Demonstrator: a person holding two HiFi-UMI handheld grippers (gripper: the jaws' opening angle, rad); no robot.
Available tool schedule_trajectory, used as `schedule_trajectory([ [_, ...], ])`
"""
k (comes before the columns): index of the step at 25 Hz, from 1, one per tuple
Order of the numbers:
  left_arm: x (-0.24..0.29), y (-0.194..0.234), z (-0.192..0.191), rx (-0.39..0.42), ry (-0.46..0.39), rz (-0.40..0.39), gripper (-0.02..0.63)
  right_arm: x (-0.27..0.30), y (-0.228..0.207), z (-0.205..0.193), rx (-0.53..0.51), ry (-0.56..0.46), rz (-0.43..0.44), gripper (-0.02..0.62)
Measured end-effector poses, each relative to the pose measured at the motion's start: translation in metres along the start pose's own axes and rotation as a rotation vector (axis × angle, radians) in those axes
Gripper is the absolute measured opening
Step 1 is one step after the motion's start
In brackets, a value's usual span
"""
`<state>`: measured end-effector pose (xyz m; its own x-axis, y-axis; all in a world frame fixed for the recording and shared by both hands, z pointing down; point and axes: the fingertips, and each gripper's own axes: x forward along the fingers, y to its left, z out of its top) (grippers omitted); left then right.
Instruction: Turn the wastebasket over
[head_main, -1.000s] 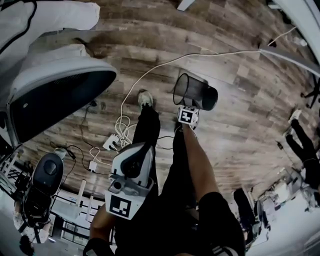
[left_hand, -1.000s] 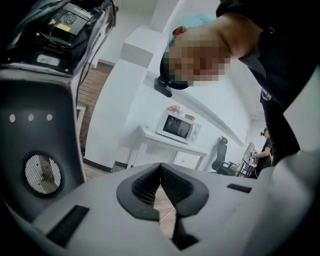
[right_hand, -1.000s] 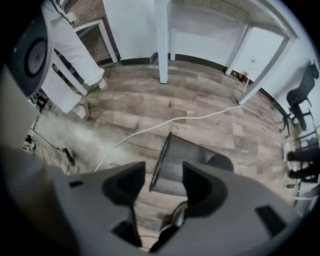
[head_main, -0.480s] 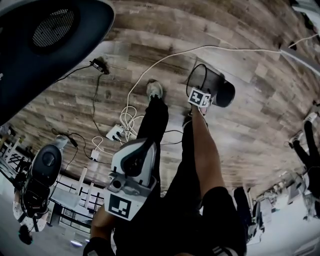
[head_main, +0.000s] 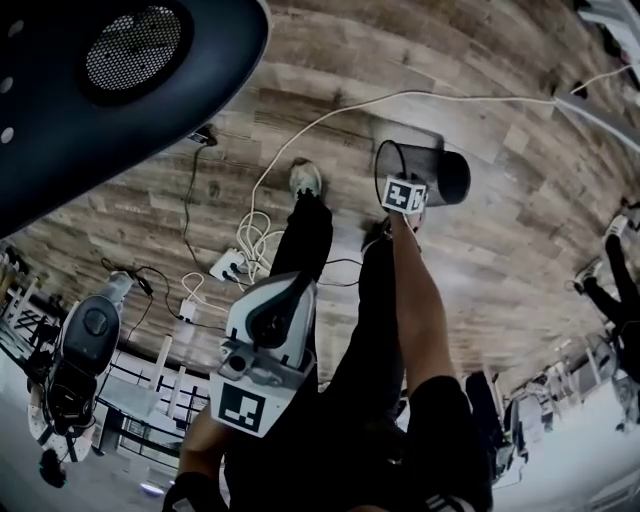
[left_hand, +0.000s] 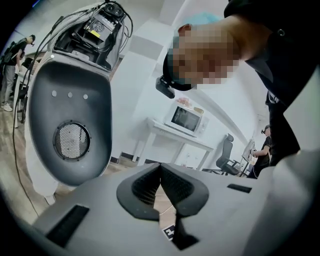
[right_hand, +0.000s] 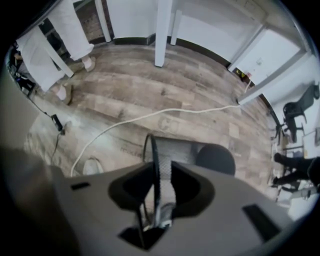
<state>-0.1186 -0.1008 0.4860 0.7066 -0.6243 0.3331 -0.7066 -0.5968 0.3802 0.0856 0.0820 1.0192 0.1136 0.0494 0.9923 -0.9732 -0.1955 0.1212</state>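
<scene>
The wastebasket (head_main: 437, 168) is laid on its side on the floor (head_main: 500, 270), at 1 o'clock in the head view, with its open mouth turned to 9 o'clock. Its wire wall is pinched at the rim by the right hand-held gripper (right_hand: 161, 172), whose jaws have just been closing, likely so it can be tipped over. The left hand-held gripper (left_hand: 161, 170) is kept closed and empty, out of the way.

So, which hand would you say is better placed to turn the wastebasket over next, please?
Right. The right claw has just been closing on the rim of the sideways wastebasket; the left claw is shut, empty and far from it.
</scene>
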Motion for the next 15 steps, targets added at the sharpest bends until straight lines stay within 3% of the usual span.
schedule_trajectory([
  [15, 0.008, -0.020, -0.003, -0.015, 0.039, -0.009, 0.035, -0.033, -0.048, -0.003, -0.028, -0.037, 0.037, 0.074],
])
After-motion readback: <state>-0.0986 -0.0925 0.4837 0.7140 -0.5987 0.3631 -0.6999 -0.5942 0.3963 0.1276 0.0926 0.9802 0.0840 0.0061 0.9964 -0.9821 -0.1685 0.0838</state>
